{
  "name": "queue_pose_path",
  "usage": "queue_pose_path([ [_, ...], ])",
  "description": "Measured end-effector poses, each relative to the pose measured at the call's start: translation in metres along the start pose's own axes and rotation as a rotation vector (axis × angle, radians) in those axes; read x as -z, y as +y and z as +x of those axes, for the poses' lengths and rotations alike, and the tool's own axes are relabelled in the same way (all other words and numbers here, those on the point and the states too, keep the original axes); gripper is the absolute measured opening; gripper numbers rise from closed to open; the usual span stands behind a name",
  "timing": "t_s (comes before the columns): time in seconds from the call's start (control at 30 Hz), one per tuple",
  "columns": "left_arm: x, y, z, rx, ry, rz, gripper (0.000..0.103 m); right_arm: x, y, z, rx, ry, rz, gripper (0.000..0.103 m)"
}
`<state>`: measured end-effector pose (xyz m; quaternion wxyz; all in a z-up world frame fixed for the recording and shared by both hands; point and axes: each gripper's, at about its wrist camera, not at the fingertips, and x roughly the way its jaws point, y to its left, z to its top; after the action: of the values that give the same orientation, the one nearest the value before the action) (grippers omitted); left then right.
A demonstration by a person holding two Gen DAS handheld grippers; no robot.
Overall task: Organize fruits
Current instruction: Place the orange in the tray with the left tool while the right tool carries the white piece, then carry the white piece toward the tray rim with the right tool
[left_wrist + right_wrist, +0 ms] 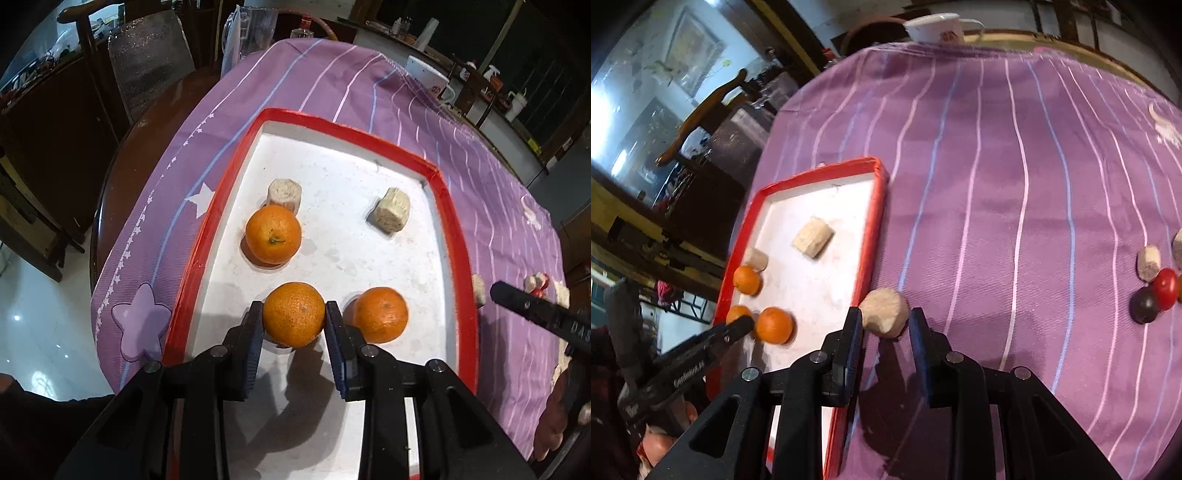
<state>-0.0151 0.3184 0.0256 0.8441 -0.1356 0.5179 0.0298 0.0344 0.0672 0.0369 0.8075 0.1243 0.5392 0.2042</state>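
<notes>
A red-rimmed white tray (pixel 458 236) lies on a purple striped cloth. In it are three oranges and two beige fruit chunks (pixel 389 209). My left gripper (pixel 294 308) is shut on the near orange (pixel 293 314), low over the tray floor. A second orange (pixel 380 314) sits just right of it, a third (pixel 273 234) farther back beside a chunk (pixel 284 194). My right gripper (pixel 885 314) brackets a beige chunk (pixel 885 312) on the cloth just right of the tray (pixel 877 221); its left pad touches it, the right pad stands slightly off.
A beige chunk (pixel 1148 262), a red fruit (pixel 1165 288) and a dark fruit (pixel 1143 304) lie on the cloth at far right. A white mug (pixel 938 27) stands at the table's far edge. Chairs and cabinets surround the table.
</notes>
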Motion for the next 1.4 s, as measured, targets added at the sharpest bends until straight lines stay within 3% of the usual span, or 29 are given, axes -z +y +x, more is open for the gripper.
queue_pose_path([
  [0.43,-0.005,0.001,0.004,-0.011,-0.006,-0.009,0.033,-0.007,-0.009,0.018,-0.060,0.039,0.046,0.029],
  [0.63,-0.003,0.001,0.003,-0.006,-0.008,-0.012,0.033,-0.003,-0.012,0.011,-0.068,0.048,0.044,0.023],
  [0.67,-0.003,0.001,0.002,-0.002,-0.009,-0.014,0.033,-0.002,-0.014,0.007,-0.053,0.041,0.038,0.012],
  [0.73,-0.003,0.003,0.001,0.008,-0.009,-0.023,0.033,-0.001,-0.020,-0.001,-0.036,0.030,0.040,0.008],
  [0.83,-0.003,0.005,0.000,0.017,-0.009,-0.038,0.033,0.000,-0.028,-0.017,-0.013,-0.006,0.032,0.008],
  [0.93,-0.004,0.005,0.000,0.022,-0.010,-0.047,0.033,0.000,-0.020,-0.029,0.026,-0.045,-0.055,0.010],
  [1.13,-0.004,-0.001,-0.006,0.036,-0.017,-0.037,0.033,0.011,0.011,-0.007,0.111,0.054,-0.317,0.011],
  [1.4,-0.002,0.001,-0.013,0.041,-0.022,-0.040,0.033,0.020,0.016,0.013,0.139,0.078,-0.384,0.011],
])
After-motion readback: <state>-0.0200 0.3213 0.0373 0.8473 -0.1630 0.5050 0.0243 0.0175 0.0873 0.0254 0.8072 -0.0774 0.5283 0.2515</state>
